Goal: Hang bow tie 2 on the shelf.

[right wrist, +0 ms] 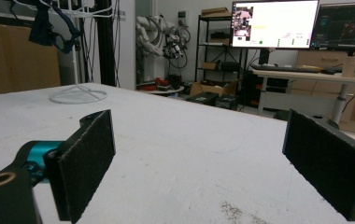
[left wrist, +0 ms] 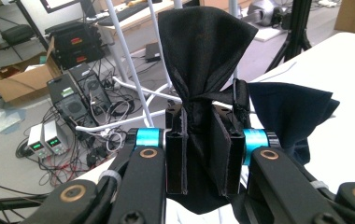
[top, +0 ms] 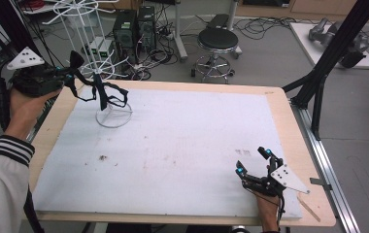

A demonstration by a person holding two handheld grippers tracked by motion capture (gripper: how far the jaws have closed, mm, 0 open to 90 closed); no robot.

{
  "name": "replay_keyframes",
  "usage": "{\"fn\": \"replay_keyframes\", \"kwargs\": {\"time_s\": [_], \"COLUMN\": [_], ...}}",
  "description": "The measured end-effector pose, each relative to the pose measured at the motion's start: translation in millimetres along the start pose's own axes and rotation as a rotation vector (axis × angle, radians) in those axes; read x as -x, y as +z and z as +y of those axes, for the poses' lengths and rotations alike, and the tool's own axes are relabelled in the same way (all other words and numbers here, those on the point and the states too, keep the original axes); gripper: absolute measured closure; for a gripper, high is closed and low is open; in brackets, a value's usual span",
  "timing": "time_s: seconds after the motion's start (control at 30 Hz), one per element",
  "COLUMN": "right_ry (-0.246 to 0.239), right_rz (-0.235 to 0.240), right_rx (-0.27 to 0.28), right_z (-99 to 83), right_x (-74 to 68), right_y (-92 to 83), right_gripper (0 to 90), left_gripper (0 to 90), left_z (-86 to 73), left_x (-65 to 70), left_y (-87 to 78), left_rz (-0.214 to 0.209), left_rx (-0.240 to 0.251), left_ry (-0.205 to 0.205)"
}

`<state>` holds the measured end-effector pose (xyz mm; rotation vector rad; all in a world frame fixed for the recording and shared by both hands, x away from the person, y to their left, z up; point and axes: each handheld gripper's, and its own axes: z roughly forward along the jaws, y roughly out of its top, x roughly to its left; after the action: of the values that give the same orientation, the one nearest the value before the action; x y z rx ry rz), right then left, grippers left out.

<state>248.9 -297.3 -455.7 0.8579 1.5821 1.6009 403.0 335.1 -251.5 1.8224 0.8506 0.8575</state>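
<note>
While the left gripper (top: 68, 77) hangs over the far left corner of the table (top: 289, 126), its jaws are pinched tight on a bunch of black cloth (left wrist: 203, 60), which fans out above the pads in the left gripper view and trails down below them. From above, that cloth runs rightward from the jaws to the white wire stand (top: 113, 116), draped about its stem above the round base, which sits on the far left part of the surface. The right gripper (top: 253, 162) rests low at the near right corner, well apart from the cloth, its jaws spread wide with nothing between them; the right gripper view looks between the two dark pads (right wrist: 84, 163) across the bare sheet toward the stand.

A white sheet (top: 173, 155) covers most of the light wooden tabletop, leaving a strip of wood at the edges, and it carries a few small dark smudges (top: 103, 158) near its left middle. Beyond the far edge the grey floor holds a black round stool (top: 217, 41), computer towers (top: 134, 26) and a tangle of cables (top: 158, 58). Black frame struts (top: 328, 63) rise at the right of the table. Across the room, seen from the right gripper, lit monitors (right wrist: 274, 23) stand on a desk beside dark shelving (right wrist: 213, 46)
</note>
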Motion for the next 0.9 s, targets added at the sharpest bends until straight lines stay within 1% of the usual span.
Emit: {"fn": "replay_keyframes", "kwargs": {"time_s": [0.03, 0.07, 0.1, 0.13, 0.17, 0.2, 0.33, 0.37, 0.4, 0.43, 0.47, 0.53, 0.57, 0.63, 0.7, 0.73, 0.83, 0.9], "right_ry": [0.008, 0.009, 0.009, 0.006, 0.008, 0.007, 0.008, 0.006, 0.007, 0.006, 0.005, 0.008, 0.005, 0.008, 0.007, 0.007, 0.006, 0.004], "right_rz": [0.000, 0.001, 0.001, 0.001, -0.001, 0.001, -0.001, -0.002, -0.001, -0.001, 0.000, -0.002, -0.002, -0.002, -0.002, -0.002, -0.002, -0.004], "right_rx": [-0.005, -0.005, -0.005, -0.003, -0.005, -0.003, -0.006, -0.006, -0.006, -0.005, -0.004, -0.006, -0.006, -0.005, -0.006, -0.006, -0.006, -0.005], "right_z": [0.0, -0.1, 0.0, 0.0, -0.1, 0.0, 0.0, -0.1, 0.0, 0.0, -0.1, 0.0, -0.1, 0.0, 0.0, 0.0, 0.0, -0.1], "right_x": [-0.6, -0.6, -0.7, -0.5, -0.6, -0.5, -0.8, -0.8, -0.8, -0.6, -0.5, -0.9, -0.7, -0.9, -0.8, -0.8, -0.8, -0.9], "right_y": [-0.4, -0.3, -0.3, -0.1, -0.2, -0.1, -0.2, -0.2, -0.2, -0.1, 0.0, -0.2, -0.2, -0.2, -0.2, -0.2, -0.2, -0.1], "right_gripper": [8.7, 8.7, 8.7, 8.7, 8.7, 8.7, 8.7, 8.7, 8.7, 8.7, 8.7, 8.7, 8.7, 8.7, 8.7, 8.7, 8.7, 8.7], "left_gripper": [76.8, 76.8, 76.8, 76.8, 76.7, 76.7, 76.0, 75.3, 73.6, 69.5, 63.3, 47.6, 41.7, 35.6, 29.1, 27.8, 22.3, 19.3], "left_z": [-0.6, -0.8, -1.0, -1.2, -1.0, -0.9, -0.8, -0.8, -0.6, -0.6, -0.5, -0.9, -1.1, -1.2, -0.2, 0.1, 0.4, 0.3], "left_x": [-0.1, -0.7, -0.5, -0.5, -0.5, 0.4, 1.4, 2.0, 2.3, 2.9, 3.0, 2.8, 2.2, 0.8, 0.0, -0.3, 0.1, 0.8], "left_y": [0.6, 1.1, 1.8, 2.3, 2.7, 2.9, 4.4, 4.7, 4.9, 5.6, 6.0, 6.2, 5.9, 4.1, 1.5, 0.6, -1.2, -2.5], "left_rz": [-0.002, -0.005, -0.001, -0.006, -0.013, -0.005, -0.001, -0.001, 0.003, 0.014, 0.021, 0.049, 0.053, 0.046, 0.046, 0.043, 0.030, 0.020], "left_rx": [-0.003, -0.007, -0.008, -0.008, -0.013, -0.018, -0.027, -0.027, -0.032, -0.036, -0.041, -0.046, -0.041, -0.016, 0.012, 0.022, 0.020, 0.030], "left_ry": [-0.006, -0.004, -0.008, -0.015, -0.009, -0.004, -0.008, -0.015, -0.012, -0.016, -0.019, -0.031, -0.044, -0.060, -0.067, -0.068, -0.064, -0.067]}}
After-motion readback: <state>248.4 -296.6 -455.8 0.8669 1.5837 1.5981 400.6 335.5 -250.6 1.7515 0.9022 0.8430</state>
